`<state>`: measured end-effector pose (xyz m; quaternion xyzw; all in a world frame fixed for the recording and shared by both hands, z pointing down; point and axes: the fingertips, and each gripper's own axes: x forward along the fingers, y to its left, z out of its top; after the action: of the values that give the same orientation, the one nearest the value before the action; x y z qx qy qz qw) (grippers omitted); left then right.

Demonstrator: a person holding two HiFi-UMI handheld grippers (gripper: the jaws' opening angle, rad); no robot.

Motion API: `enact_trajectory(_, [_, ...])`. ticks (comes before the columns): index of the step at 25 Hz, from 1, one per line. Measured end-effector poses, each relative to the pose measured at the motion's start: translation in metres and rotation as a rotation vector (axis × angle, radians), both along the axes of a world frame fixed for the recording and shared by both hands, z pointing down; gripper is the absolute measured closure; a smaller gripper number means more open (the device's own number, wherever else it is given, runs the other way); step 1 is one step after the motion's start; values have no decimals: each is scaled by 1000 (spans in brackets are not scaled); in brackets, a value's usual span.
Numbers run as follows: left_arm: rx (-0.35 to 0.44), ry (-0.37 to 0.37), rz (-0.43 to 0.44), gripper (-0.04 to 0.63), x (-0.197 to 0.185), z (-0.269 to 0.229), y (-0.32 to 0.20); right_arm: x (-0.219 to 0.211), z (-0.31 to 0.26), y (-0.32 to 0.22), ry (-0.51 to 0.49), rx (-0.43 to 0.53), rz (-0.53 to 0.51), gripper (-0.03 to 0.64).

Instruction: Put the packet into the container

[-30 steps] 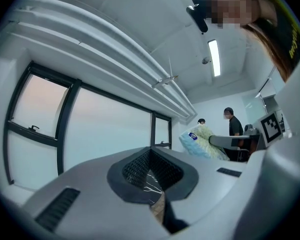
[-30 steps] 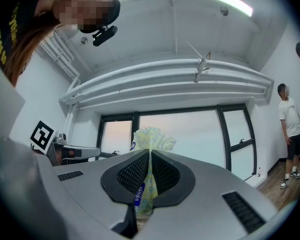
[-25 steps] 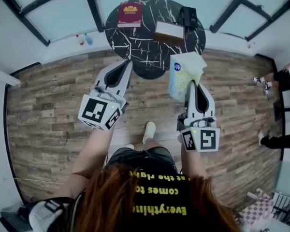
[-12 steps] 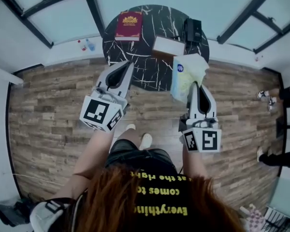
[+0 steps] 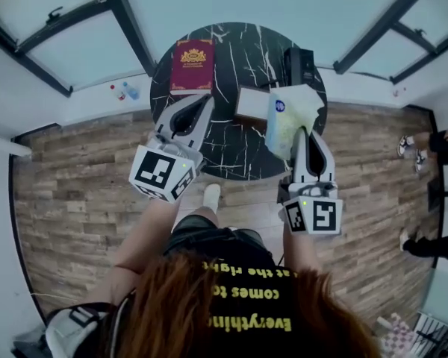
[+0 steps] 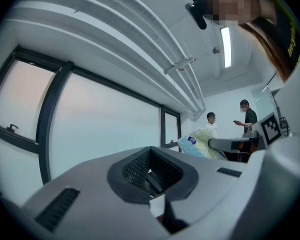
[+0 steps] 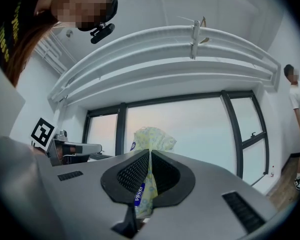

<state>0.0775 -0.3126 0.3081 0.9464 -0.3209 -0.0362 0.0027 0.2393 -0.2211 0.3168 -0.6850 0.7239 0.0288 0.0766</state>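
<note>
A pale yellow packet (image 5: 290,115) with a blue label hangs upright over the right side of the round black marble table (image 5: 209,151). My right gripper (image 5: 302,131) is shut on its lower edge. In the right gripper view the packet (image 7: 151,136) is pinched between the pads and sticks out past the right gripper's (image 7: 149,156) tips. A white box-shaped container (image 5: 251,101) stands on the table just left of the packet. My left gripper (image 5: 200,101) hovers over the table's left part, shut and empty. In the left gripper view, beyond the left gripper (image 6: 150,151), the packet (image 6: 197,145) shows to the right.
A red book (image 5: 193,66) lies at the table's far left and a black device (image 5: 299,64) at its far right. Big windows stand behind the table. Wooden floor surrounds it. People stand at the right (image 5: 425,142).
The person has stepped toward the table. Both grippers, which were over the floor in front of it, now hang over the tabletop, the packet still in the right one.
</note>
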Motion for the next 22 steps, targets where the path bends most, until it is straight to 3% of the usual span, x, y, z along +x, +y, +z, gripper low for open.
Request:
enact_trajectory(7, [13,-11,58,597,13,-5,-75,3,-3,-67,-1,-4,48,586])
enact_trajectory(15, [-27,-12,37,597,23,7,-107,20,8,-100,7,-51,32,586])
enact_trajectory(22, [-6,-29,27,597,35,9,-118,36,19,-129,137,-100,-40,586])
